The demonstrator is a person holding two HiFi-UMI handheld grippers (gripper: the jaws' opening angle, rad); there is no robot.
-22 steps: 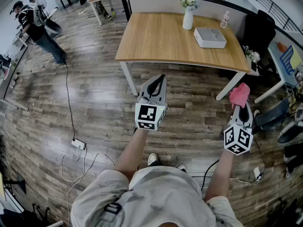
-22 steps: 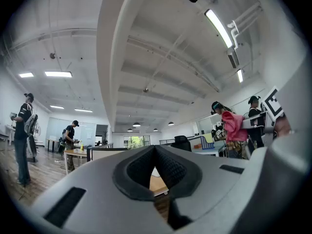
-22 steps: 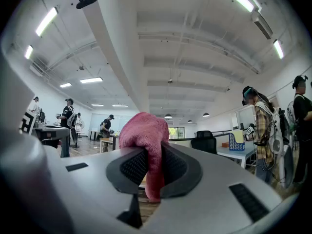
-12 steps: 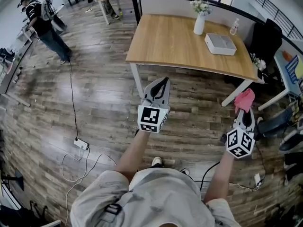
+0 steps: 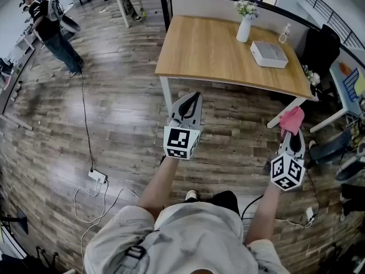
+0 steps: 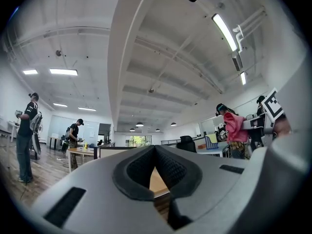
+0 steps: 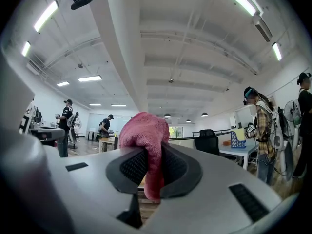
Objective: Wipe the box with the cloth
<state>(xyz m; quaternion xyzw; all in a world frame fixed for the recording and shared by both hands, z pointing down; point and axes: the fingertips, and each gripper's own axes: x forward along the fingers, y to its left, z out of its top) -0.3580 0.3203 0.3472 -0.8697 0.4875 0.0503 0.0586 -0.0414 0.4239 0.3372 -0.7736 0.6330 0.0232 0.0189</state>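
One crumpled pink cloth [image 7: 144,130] pinched in right hand-held gripper [image 7: 148,155]; left hand-held gripper [image 6: 155,149] pressed together; white box [image 5: 269,54] on table [image 5: 211,44].

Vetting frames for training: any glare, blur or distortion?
Head view: strong fisheye curves the floor, pale glare on its left boards; box sharp. Left gripper view: black vignette, ceiling lights blown out. Right gripper view: same vignette, cloth crisp in the right claw.

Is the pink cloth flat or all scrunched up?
Scrunched up. The fuzzy pink cloth bulges in a lump from the right claw, pinched between its jaws.
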